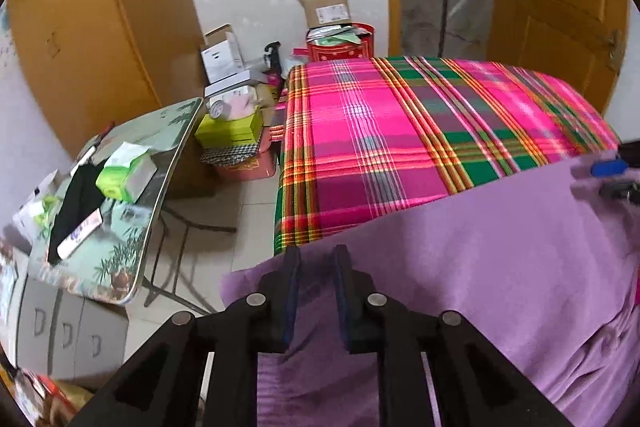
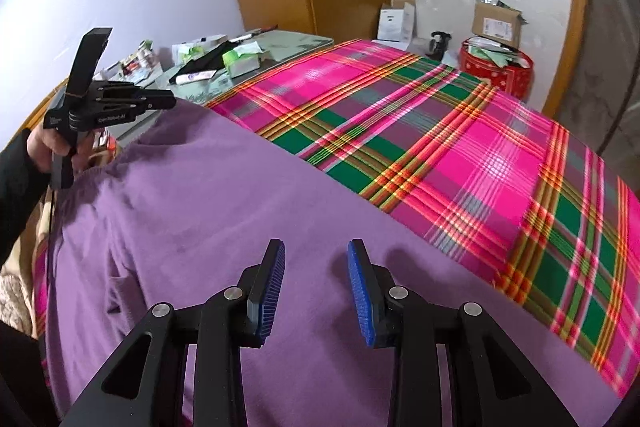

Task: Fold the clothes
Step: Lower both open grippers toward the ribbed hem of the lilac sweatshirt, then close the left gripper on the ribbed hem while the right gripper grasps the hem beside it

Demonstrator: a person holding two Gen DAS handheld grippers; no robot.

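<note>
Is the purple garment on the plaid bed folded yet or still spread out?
Mostly spread: the purple garment lies wide across the plaid bed cover, no clear fold visible; its near part is out of view.

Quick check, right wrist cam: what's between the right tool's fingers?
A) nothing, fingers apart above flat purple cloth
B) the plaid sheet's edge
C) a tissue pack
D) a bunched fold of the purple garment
A: the right tool has its blue pads apart with an empty gap, and the purple garment lies flat beneath on the plaid sheet.
</note>
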